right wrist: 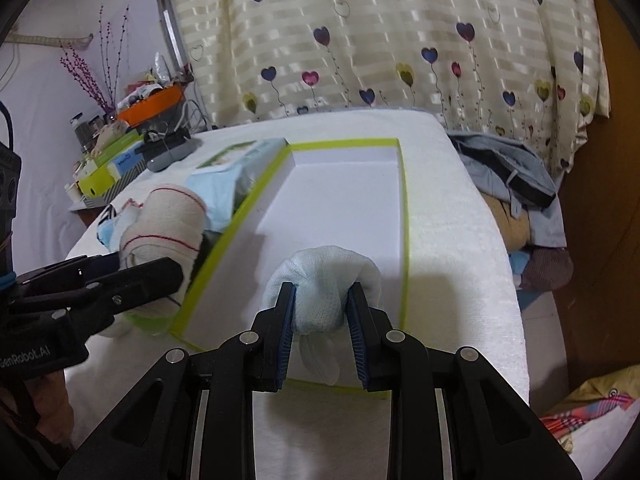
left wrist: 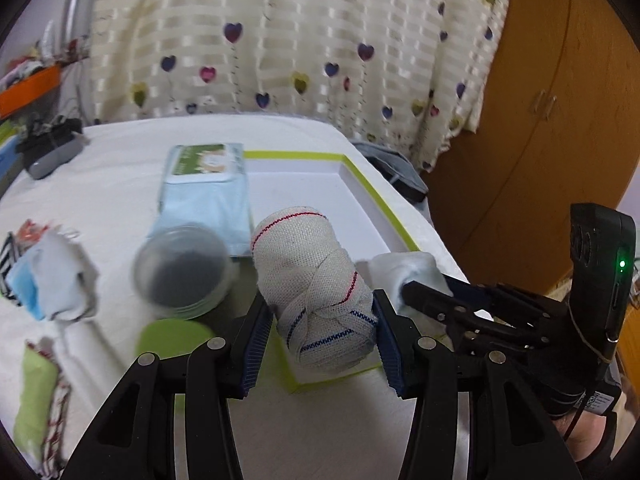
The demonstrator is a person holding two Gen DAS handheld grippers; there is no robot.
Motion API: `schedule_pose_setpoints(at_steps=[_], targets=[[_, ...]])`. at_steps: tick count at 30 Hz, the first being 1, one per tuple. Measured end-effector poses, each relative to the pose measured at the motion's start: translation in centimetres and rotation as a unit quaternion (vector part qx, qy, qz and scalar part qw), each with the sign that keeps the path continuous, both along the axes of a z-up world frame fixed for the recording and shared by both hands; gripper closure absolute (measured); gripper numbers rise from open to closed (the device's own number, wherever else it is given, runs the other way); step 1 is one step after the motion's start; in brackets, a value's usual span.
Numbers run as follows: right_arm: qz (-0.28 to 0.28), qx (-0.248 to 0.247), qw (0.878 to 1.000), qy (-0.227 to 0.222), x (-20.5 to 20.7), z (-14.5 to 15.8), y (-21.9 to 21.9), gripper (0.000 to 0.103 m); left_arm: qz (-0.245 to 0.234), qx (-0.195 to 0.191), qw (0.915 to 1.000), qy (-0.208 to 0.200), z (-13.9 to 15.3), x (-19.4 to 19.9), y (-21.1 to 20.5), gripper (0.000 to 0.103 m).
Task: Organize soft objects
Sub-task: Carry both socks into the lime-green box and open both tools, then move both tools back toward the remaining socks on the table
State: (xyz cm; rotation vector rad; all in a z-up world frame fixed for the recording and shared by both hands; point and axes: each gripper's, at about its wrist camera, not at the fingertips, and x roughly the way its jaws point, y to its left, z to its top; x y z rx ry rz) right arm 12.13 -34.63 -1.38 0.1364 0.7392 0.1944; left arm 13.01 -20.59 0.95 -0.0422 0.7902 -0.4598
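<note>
A rolled beige bandage with red and blue stitching sits between the blue pads of my left gripper, which is shut on it. It hangs over the near left rim of a shallow white box with a lime-green rim. My right gripper is shut on a white, pale blue cloth bundle, squeezed between its pads above the near end of the box. The box floor is bare. Each gripper shows in the other's view: the right gripper with the bundle, the left gripper with the bandage.
On the white cloth-covered table, left of the box, lie a wet-wipes pack, a round clear tub, a green disc, a pale cloth bundle and a green cloth. A clothes pile and wooden wardrobe stand to the right.
</note>
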Motion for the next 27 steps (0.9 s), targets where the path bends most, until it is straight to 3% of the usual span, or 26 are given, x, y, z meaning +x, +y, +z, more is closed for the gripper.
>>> schedule_pose_setpoints(at_steps=[3,6,16,27], targets=[[-0.003,-0.006,1.000,0.007,0.2,-0.5,-0.5,0.070,-0.014,0.007,0.9998,0.008,-0.8,0.8,-1.2,0.054],[0.000,-0.007,1.000,0.003,0.0,-0.4,-0.8,0.056,-0.023,0.012,0.9996,0.013,-1.2,1.1,-1.9,0.054],[-0.023,-0.018,0.999,-0.014,-1.8,1.2,-1.5,0.055,-0.023,-0.002,0.9997,-0.005,-0.2,0.2,-1.2,0.053],[-0.039,-0.018,0.999,-0.025,-5.9,2.6,0.5,0.055,-0.014,-0.019,0.9993,-0.028,1.5,-5.3,3.2,0.053]])
